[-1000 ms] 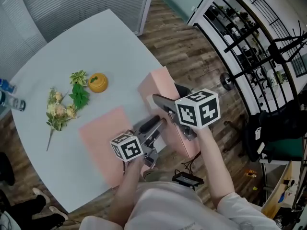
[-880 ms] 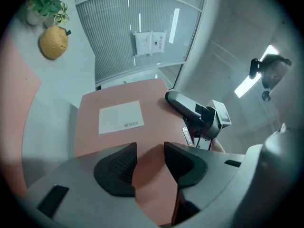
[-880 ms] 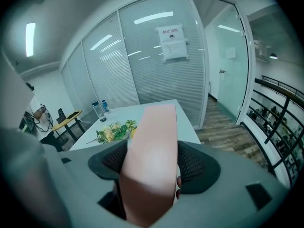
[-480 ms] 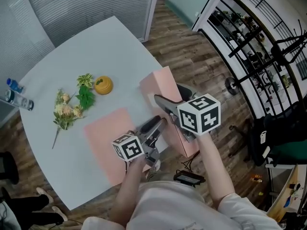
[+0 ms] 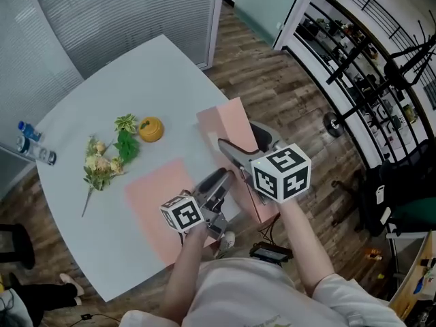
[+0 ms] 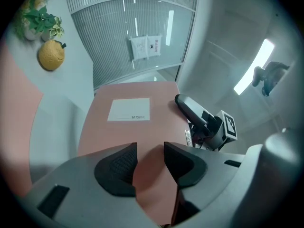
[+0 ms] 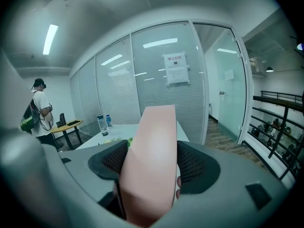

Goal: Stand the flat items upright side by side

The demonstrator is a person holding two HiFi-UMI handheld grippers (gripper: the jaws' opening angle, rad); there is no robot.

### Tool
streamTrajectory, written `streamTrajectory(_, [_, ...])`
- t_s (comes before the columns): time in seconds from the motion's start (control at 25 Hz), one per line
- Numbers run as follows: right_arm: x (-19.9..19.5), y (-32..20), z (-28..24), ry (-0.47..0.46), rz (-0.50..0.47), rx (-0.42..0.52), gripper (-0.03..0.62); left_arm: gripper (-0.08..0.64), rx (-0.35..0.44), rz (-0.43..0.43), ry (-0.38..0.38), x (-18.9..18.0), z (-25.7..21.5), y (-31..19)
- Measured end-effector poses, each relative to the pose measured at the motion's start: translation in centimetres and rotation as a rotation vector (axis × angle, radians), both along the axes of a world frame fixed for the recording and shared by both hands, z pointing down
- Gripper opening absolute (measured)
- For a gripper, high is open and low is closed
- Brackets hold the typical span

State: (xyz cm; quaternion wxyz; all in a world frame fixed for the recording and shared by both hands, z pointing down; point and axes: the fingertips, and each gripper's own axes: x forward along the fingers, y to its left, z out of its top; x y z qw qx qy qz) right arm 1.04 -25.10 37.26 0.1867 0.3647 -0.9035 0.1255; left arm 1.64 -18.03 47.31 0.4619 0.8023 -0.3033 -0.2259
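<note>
Pink flat box (image 5: pixel 228 122) has barely shifted over the last second. We keep it propped on edge at the near corner of the pale bench (image 5: pixel 136 80), so it isn't standing free yet. Our right hand-held gripper (image 7: pixel 152 148) clamps across its thickness, and our left hand-held gripper (image 6: pixel 150 148) appears to pinch its lower edge. A second pink flat sheet (image 5: pixel 153 199) lies flat just beside it.

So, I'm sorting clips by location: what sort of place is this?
Likely an office: glass partition walls with blinds, a notice taped on the glass, a large pale meeting table.
</note>
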Motion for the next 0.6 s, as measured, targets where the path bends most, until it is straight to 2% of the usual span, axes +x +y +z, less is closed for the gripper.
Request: streamTrajectory(0.6, [0.9,1.0,-1.4,-0.050,0.009,0.098,0.337,0.158,-0.002,-0.007,-0.006,0.4,-0.4,0.3])
